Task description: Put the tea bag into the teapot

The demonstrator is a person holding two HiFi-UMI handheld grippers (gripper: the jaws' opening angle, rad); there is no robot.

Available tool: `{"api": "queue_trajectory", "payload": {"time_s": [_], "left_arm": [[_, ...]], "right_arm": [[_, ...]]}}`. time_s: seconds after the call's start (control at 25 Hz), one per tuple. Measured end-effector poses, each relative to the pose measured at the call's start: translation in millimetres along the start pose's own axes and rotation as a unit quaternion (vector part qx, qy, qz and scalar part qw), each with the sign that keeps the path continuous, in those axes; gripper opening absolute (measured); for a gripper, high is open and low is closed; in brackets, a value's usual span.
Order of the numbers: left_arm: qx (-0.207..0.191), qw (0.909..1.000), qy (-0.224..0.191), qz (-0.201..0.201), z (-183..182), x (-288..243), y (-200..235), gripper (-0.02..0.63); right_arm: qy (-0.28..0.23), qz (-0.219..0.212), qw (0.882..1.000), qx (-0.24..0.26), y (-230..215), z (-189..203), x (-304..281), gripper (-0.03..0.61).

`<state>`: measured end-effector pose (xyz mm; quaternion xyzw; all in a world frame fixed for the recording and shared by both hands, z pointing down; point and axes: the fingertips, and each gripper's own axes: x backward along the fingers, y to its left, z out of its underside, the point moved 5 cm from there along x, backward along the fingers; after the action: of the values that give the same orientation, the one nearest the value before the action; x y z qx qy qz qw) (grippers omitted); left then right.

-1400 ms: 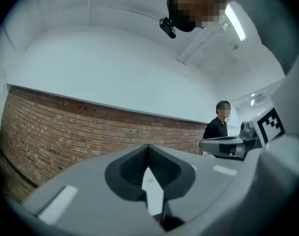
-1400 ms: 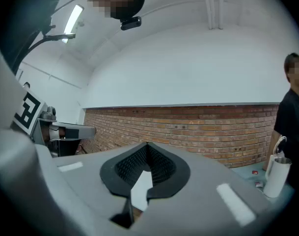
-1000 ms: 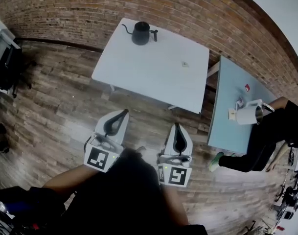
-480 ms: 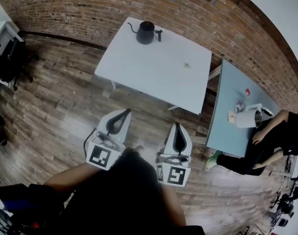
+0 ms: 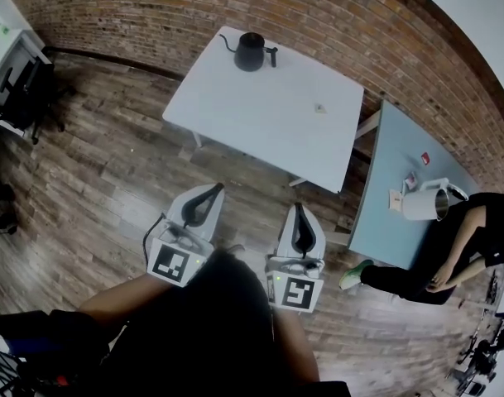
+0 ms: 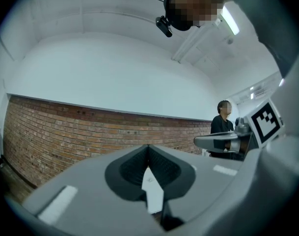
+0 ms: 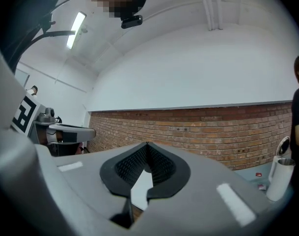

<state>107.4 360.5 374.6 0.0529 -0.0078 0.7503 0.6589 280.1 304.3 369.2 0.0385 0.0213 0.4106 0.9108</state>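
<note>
A black teapot (image 5: 250,52) with a thin spout stands at the far edge of a white table (image 5: 235,106). A small tea bag (image 5: 320,108) lies flat on the table's right part. Both grippers hover over the wooden floor, well short of the table and pointing level toward it. My left gripper (image 5: 216,188) is shut with nothing in it, its jaws meeting at the tip in the left gripper view (image 6: 148,146). My right gripper (image 5: 298,207) is shut and empty as well, as the right gripper view (image 7: 147,144) shows.
A light blue table (image 5: 384,188) to the right carries a white jug (image 5: 423,203) and small items. A person in black (image 5: 471,242) sits beside it. A brick wall (image 5: 334,23) runs behind. A desk and chair (image 5: 24,85) stand at the far left.
The left gripper has edged slightly forward toward the table. The seated person at the right has shifted arms and legs. Both grippers stay shut.
</note>
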Motion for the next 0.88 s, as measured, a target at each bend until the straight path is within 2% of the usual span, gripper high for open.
{"api": "queue_trajectory", "payload": {"time_s": [0.2,0.44,0.6,0.88], "left_arm": [[0.006,0.9997,-0.002,-0.022,2,2,-11,-0.002],[-0.006,0.9994,-0.002,-0.034,10,-2,-26,-0.002],[-0.008,0.9996,0.007,-0.026,22,-6,-31,-0.002],[0.011,0.9999,0.003,-0.008,27,-33,-25,-0.002]], "right_arm": [[-0.006,-0.016,1.000,-0.008,-10,3,5,0.003],[-0.015,-0.035,0.999,-0.009,-25,6,13,0.003],[-0.027,-0.043,0.999,-0.002,-27,4,13,0.003],[-0.012,-0.029,0.999,-0.009,-32,15,-5,0.003]]}}
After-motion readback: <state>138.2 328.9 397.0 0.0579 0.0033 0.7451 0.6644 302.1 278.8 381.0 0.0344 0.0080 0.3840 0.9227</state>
